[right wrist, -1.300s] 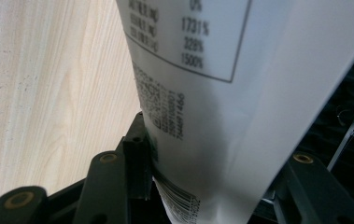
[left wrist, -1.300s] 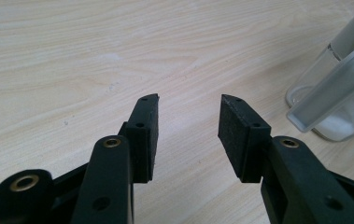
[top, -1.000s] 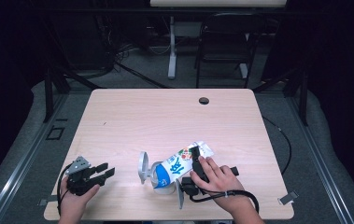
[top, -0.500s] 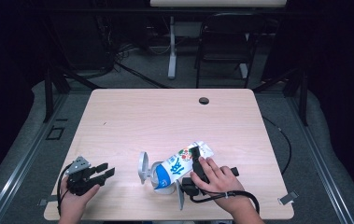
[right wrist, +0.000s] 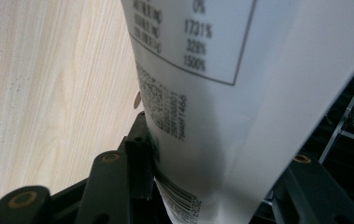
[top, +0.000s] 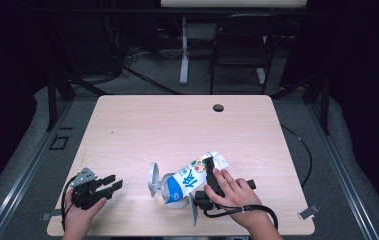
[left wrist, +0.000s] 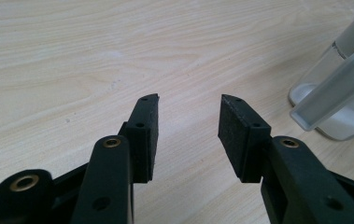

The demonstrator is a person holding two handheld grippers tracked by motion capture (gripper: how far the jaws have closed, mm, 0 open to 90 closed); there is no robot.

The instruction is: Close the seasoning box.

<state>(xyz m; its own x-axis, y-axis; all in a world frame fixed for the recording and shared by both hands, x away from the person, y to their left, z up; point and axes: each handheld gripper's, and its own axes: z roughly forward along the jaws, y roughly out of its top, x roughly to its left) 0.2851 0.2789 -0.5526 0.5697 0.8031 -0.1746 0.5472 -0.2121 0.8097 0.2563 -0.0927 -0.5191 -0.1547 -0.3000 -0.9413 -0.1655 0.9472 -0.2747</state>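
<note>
**Pale wood, black jaws, a blue-and-white carton**

The table (top: 177, 125) is light wood with a fine grain of tan streaks, and a small dark round spot (top: 218, 107) sits near its far edge. The carton (top: 193, 177) is white with a blue band, blue lettering and a small patch of red and green near its top; in the right gripper view its side (right wrist: 240, 93) is white with grey printed text, a ruled box and a barcode. Both grippers, the left gripper (top: 111, 183) and the right gripper (top: 210, 172), are black with brass-coloured screw rings. The left one carries a grey plate (top: 83, 176). The clear stand (top: 153, 179) beside the carton looks frosted white. The floor (top: 32, 145) around the table is grey.
</note>
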